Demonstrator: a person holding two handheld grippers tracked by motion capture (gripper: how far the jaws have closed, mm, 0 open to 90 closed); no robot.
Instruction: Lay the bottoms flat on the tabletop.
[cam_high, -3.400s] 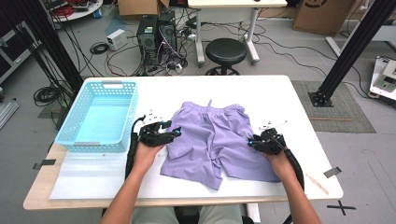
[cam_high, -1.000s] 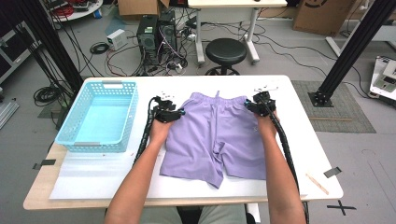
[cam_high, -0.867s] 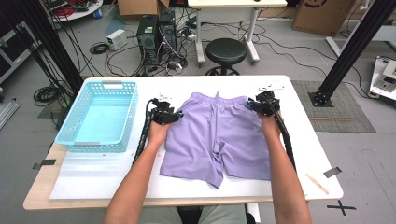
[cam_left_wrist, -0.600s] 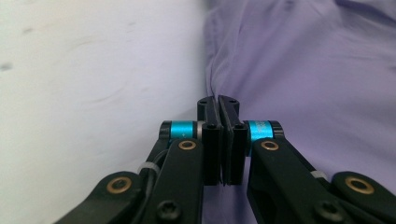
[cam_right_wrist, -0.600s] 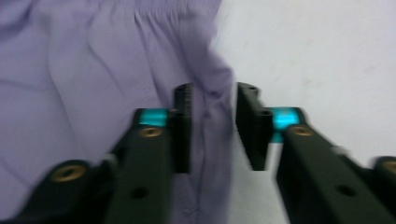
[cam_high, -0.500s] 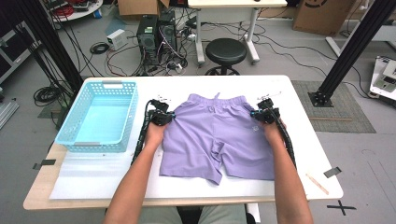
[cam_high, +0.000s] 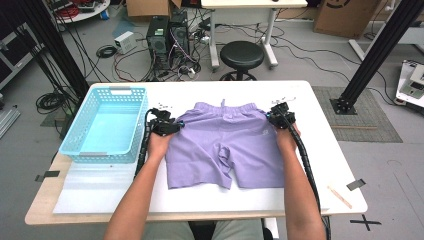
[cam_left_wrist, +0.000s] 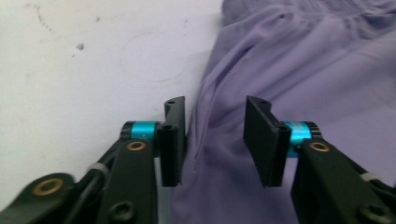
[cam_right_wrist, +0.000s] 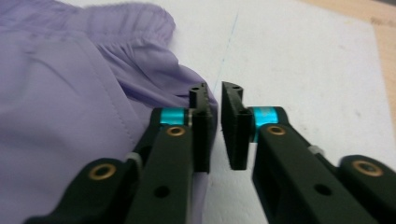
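Purple shorts (cam_high: 227, 145) are spread flat on the white table (cam_high: 330, 165), waistband away from the person, beside a blue basket (cam_high: 107, 122). The left gripper (cam_left_wrist: 215, 140) is set at their left side seam, its jaws just reopened, parted over cloth, nothing grasped. The right gripper (cam_right_wrist: 219, 126) is placed at the right edge, jaws slightly reopened, gripping nothing.
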